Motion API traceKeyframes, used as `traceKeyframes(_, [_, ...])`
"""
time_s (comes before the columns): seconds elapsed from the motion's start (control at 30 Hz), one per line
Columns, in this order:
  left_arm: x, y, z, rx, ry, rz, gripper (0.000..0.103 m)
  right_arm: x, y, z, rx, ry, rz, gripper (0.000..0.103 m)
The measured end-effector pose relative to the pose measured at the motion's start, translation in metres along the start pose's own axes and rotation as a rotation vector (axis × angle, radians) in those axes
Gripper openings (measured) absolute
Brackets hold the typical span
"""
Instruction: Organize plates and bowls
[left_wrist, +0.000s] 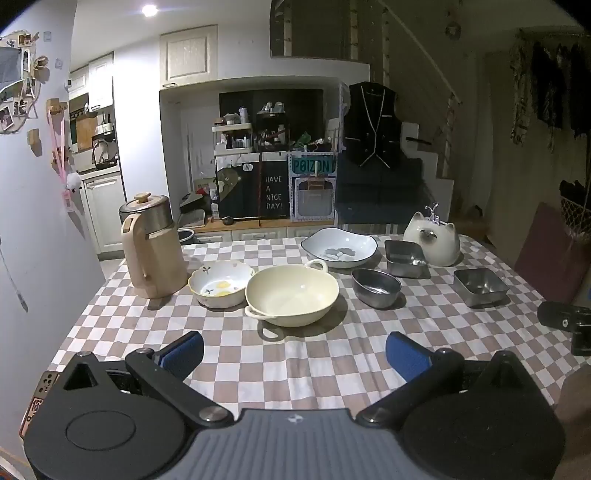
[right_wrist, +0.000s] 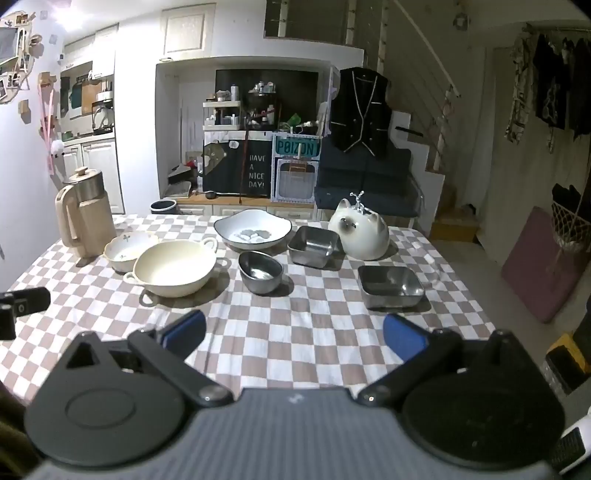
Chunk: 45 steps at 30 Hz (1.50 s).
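From the left wrist, the left tool (left_wrist: 294, 350) hovered wide open and empty above the checked table (left_wrist: 314, 373), facing a cream two-handled ceramic bowl (left_wrist: 291, 294) beside a small flower-painted bowl (left_wrist: 221, 283). From the right wrist, the right tool (right_wrist: 294, 339), equally spread and empty, faced a square steel dish (right_wrist: 390, 286) and an oval steel bowl (right_wrist: 260, 271), all apparently unsorted.

Dark panel (left_wrist: 273, 197), centre of the frame behind the table: "HAVE A NICE DAY!", white letters, one word per line.
Teal sign (left_wrist: 312, 167), just right of the panel, atop a white-framed box: "POIZON".
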<state>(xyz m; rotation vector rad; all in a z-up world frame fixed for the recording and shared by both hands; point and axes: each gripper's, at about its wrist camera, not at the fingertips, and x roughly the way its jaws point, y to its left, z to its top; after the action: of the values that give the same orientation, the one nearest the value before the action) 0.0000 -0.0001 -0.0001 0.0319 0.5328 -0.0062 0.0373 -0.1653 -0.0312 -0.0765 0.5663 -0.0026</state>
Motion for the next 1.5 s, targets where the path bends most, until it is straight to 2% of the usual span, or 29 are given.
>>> traceKeyframes(1.5, [0.0011, 0.0002, -0.0015, 0.010, 0.015, -0.001, 0.103, 0.0036, -0.0005, -0.0003, -0.018, 0.035, 0.002, 0.103])
